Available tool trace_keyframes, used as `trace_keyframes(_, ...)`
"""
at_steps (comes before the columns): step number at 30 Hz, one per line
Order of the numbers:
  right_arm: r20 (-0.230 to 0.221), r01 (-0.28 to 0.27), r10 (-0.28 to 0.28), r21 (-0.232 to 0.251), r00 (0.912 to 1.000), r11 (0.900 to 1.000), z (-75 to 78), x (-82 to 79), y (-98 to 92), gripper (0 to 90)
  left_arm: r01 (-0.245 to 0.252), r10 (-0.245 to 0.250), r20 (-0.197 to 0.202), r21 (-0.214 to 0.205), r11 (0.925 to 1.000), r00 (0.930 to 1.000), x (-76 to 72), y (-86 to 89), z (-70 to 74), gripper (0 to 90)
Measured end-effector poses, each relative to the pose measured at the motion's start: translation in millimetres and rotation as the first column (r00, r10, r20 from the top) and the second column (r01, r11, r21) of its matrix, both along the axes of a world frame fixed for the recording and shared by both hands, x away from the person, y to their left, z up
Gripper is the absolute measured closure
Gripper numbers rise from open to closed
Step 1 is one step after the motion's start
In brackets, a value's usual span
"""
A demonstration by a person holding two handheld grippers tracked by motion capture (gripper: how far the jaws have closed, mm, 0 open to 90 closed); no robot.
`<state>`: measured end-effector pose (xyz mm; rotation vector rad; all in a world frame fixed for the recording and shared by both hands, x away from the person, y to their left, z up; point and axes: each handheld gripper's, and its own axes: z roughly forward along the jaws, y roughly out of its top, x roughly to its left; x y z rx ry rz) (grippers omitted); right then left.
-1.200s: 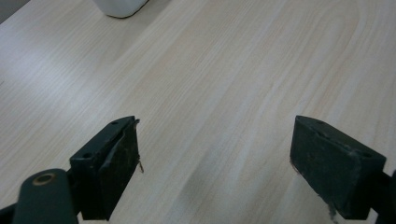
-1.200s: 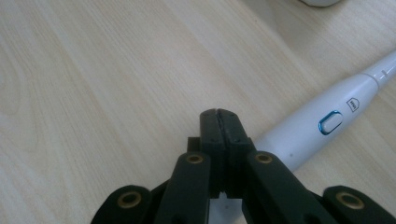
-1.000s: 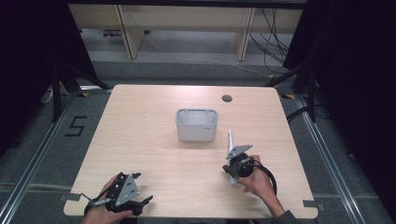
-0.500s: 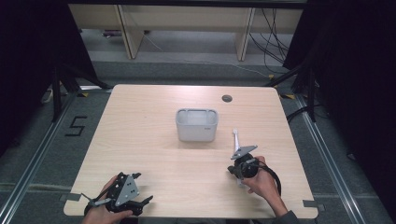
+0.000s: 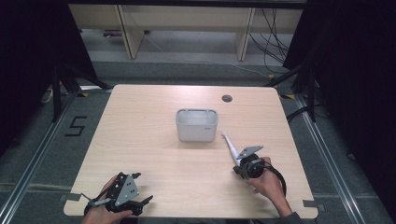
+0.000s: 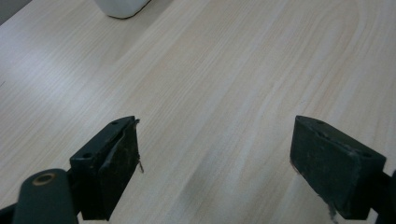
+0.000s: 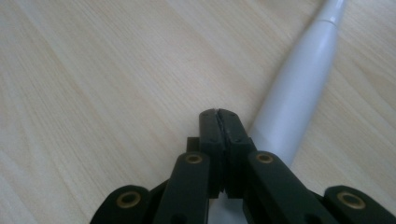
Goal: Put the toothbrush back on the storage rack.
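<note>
A white tapered stick [image 5: 229,145] lies slanted on the wooden table [image 5: 154,154], its thin tip pointing toward a white bin [image 5: 196,133] at the centre. My right gripper [image 5: 238,164] is at the stick's thick end, held by a hand at the front right. In the right gripper view its jaws [image 7: 218,114] are shut pad against pad, and the stick [image 7: 299,88] runs out from under them toward the upper right. Whether the stick is pinched lower down I cannot tell. My left gripper [image 5: 142,189] rests at the front left corner, open [image 6: 215,154] over bare wood.
A round cable hole [image 5: 227,98] sits near the table's far edge. The bin's corner [image 6: 122,7] shows far ahead in the left gripper view. Dark curtains flank the table, with shelving legs and cables on the floor beyond it.
The right hand and gripper drifted slightly toward the front right. The white stick swung with it, from nearly upright in the picture to leaning left. The left gripper stayed put.
</note>
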<state>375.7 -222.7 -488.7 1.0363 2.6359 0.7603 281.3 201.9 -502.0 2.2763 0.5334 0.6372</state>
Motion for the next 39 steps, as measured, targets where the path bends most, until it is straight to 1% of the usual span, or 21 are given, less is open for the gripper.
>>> trace_keyframes(3, -0.004, 0.002, -0.002, 0.000, 1.0000, 1.0000, 1.2, -0.1, -4.1, 89.2, 0.003, -0.003, 0.002, 0.003, 1.0000, 1.0000, 0.3, -0.1, 0.1, 15.1)
trace_keyframes(4, -0.004, 0.023, -0.023, -0.001, 0.9997, 0.9997, 1.9, -1.9, -4.4, 89.1, 0.003, -0.003, 0.002, 0.004, 1.0000, 1.0000, 0.3, -0.1, 0.1, 15.1)
trace_keyframes(6, -0.005, 0.004, -0.004, 0.006, 1.0000, 1.0000, 0.6, 0.8, -6.7, 89.1, 0.000, 0.000, 0.000, 0.002, 1.0000, 1.0000, 0.0, -0.1, 0.0, 15.1)
trace_keyframes(7, 0.000, 0.017, -0.017, -0.005, 0.9999, 0.9998, 0.5, 0.5, -7.1, 89.1, 0.002, -0.002, 0.000, 0.000, 1.0000, 1.0000, 0.2, -0.1, -0.1, 15.1)
trace_keyframes(8, -0.005, 0.012, -0.012, -0.003, 0.9999, 0.9999, 1.0, 0.5, -7.9, 88.8, 0.000, 0.000, 0.001, 0.001, 1.0000, 1.0000, 0.0, -0.1, 0.0, 15.1)
trace_keyframes(9, -0.015, 0.034, -0.034, 0.010, 0.9993, 0.9994, 1.1, -1.1, -7.6, 88.1, 0.002, -0.002, 0.000, 0.004, 1.0000, 1.0000, 0.3, 0.0, 0.1, 15.1)
trace_keyframes(10, -0.015, 0.034, -0.034, 0.010, 0.9993, 0.9994, 1.1, -1.1, -7.6, 88.1, 0.001, -0.001, 0.001, 0.003, 1.0000, 1.0000, 0.1, 0.0, 0.0, 15.1)
trace_keyframes(12, -0.009, 0.008, -0.008, 0.010, 0.9999, 0.9999, 1.7, 0.3, -8.8, 86.8, 0.000, 0.000, 0.001, 0.012, 0.9999, 1.0000, 0.5, 0.0, 0.3, 15.1)
trace_keyframes(16, 0.001, 0.005, -0.005, 0.021, 1.0000, 0.9998, 7.2, -1.3, -7.1, 81.6, 0.000, 0.000, 0.000, 0.012, 0.9999, 1.0000, 0.6, 0.0, 0.3, 15.1)
trace_keyframes(17, 0.013, -0.004, 0.003, 0.043, 0.9999, 0.9991, 9.2, -1.6, -6.3, 80.0, 0.004, -0.004, 0.002, 0.030, 0.9995, 1.0000, 1.3, 0.8, 0.9, 15.1)
trace_keyframes(18, 0.010, 0.013, -0.013, 0.029, 0.9999, 0.9995, 13.7, -3.0, -5.8, 78.3, -0.003, 0.003, 0.014, 0.025, 0.9997, 0.9999, 1.3, 0.4, -0.1, 15.1)
trace_keyframes(19, 0.024, 0.004, -0.005, 0.030, 0.9997, 0.9995, 15.7, -2.1, -5.1, 76.9, -0.005, 0.005, 0.009, 0.008, 1.0000, 1.0000, 0.9, -0.2, -0.8, 15.1)
trace_keyframes(21, 0.040, 0.029, -0.030, 0.023, 0.9987, 0.9993, 22.0, -2.9, -3.6, 72.9, -0.001, 0.001, 0.000, 0.011, 0.9999, 1.0000, 1.0, 0.1, -0.5, 15.1)
trace_keyframes(24, 0.079, 0.037, -0.034, -0.039, 0.9963, 0.9985, 32.0, 2.2, -3.9, 65.8, -0.004, 0.004, -0.002, 0.017, 0.9998, 1.0000, 1.4, -0.1, -0.8, 15.1)
trace_keyframes(26, 0.050, 0.073, -0.070, -0.054, 0.9963, 0.9959, 35.7, 5.4, -3.6, 61.8, -0.002, 0.002, -0.003, 0.012, 0.9999, 1.0000, 1.2, -0.1, -1.1, 15.1)
trace_keyframes(27, 0.046, 0.082, -0.079, -0.067, 0.9958, 0.9944, 36.9, 7.7, -4.2, 60.1, -0.006, 0.006, -0.001, 0.017, 0.9998, 1.0000, 1.6, 0.0, -0.9, 15.1)
trace_keyframes(30, -0.003, 0.112, -0.113, -0.103, 0.9936, 0.9884, 38.3, 12.5, -4.1, 55.4, -0.006, 0.006, 0.000, 0.003, 1.0000, 1.0000, 1.3, 0.1, -1.4, 15.1)
trace_keyframes(31, -0.040, 0.114, -0.120, -0.124, 0.9920, 0.9856, 37.3, 16.4, -3.8, 52.2, -0.007, 0.007, -0.002, 0.003, 1.0000, 1.0000, 1.3, 0.1, -1.4, 15.1)
trace_keyframes(36, -0.062, 0.112, -0.123, -0.162, 0.9904, 0.9805, 34.0, 24.5, -0.7, 51.0, -0.015, 0.015, 0.004, 0.003, 0.9999, 0.9999, 1.7, 0.5, -1.6, 15.1)
trace_keyframes(38, -0.101, 0.108, -0.127, -0.176, 0.9868, 0.9784, 31.9, 30.9, 4.0, 49.7, -0.009, 0.009, -0.004, 0.011, 0.9999, 1.0000, 2.1, 1.3, -1.0, 15.1)
trace_keyframes(39, -0.101, 0.108, -0.127, -0.176, 0.9868, 0.9784, 31.9, 30.9, 4.0, 49.7, -0.008, 0.008, -0.003, 0.012, 0.9999, 1.0000, 2.1, 1.5, -0.7, 15.1)
